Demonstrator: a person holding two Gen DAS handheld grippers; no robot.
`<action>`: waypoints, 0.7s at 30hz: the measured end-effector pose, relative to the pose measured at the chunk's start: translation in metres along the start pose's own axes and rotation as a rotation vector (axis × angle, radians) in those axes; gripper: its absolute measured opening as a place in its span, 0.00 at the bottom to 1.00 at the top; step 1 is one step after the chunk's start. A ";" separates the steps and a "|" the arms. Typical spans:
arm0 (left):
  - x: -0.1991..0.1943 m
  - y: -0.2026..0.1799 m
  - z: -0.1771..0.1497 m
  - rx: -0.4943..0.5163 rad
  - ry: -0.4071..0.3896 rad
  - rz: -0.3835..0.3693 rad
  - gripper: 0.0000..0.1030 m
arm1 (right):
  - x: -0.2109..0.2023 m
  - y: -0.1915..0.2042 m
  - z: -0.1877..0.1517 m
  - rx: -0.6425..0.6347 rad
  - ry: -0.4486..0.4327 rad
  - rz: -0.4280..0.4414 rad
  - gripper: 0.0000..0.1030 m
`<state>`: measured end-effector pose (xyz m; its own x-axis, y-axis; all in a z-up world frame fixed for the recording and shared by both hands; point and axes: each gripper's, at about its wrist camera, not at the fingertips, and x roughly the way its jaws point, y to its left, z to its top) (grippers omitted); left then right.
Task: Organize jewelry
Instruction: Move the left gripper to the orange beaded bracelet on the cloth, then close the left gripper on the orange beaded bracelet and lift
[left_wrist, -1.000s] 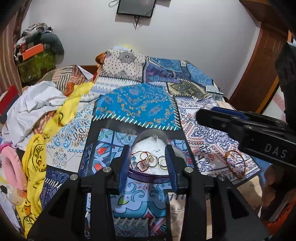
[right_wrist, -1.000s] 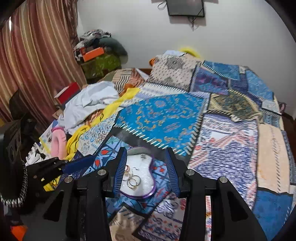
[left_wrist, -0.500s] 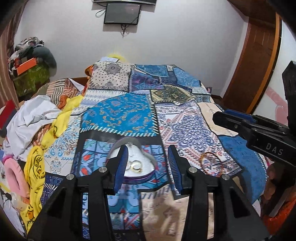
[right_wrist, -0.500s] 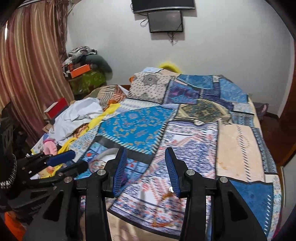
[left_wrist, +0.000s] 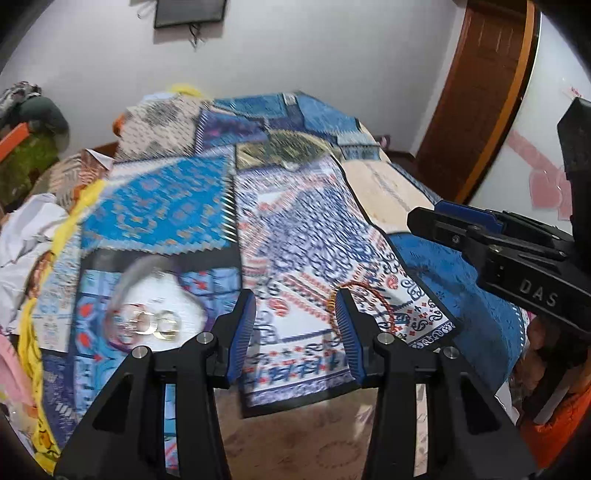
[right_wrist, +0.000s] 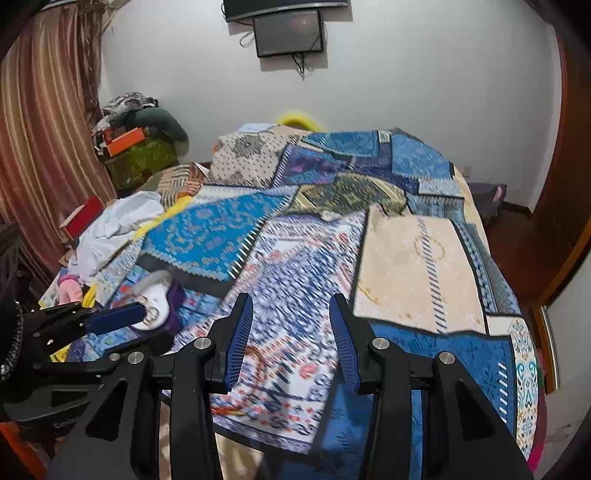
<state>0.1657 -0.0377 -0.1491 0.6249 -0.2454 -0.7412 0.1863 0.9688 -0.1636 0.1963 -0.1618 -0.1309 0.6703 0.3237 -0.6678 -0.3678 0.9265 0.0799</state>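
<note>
Both tools released, nothing held: left tool (left_wrist: 295, 325), right tool (right_wrist: 291, 332). Red-gold bangle (left_wrist: 364, 306) left loose on bed quilt (left_wrist: 303, 236), beside heart-shaped tray (left_wrist: 173, 295) where rings (left_wrist: 155, 323) are gathered. Bangle judged next pickup.

Motion blur is smearing the rings (left_wrist: 153, 323) in the white tray (left_wrist: 166, 295) so their number cannot be told, while the left gripper's right finger (left_wrist: 347, 332) is hiding the near-left arc of the red bangle (left_wrist: 373, 295) on the blurred bedspread (left_wrist: 314, 240).
</note>
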 end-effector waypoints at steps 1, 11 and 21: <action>0.004 -0.002 0.000 0.001 0.009 -0.002 0.43 | 0.002 -0.004 -0.003 0.003 0.010 -0.005 0.38; 0.050 -0.019 -0.003 0.057 0.076 -0.004 0.29 | 0.015 -0.028 -0.022 0.011 0.085 -0.019 0.38; 0.041 -0.014 -0.009 0.070 0.033 -0.008 0.04 | 0.023 -0.021 -0.025 -0.006 0.113 0.013 0.38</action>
<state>0.1818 -0.0610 -0.1836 0.5979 -0.2502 -0.7615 0.2440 0.9618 -0.1243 0.2039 -0.1786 -0.1664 0.5888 0.3122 -0.7456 -0.3802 0.9210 0.0854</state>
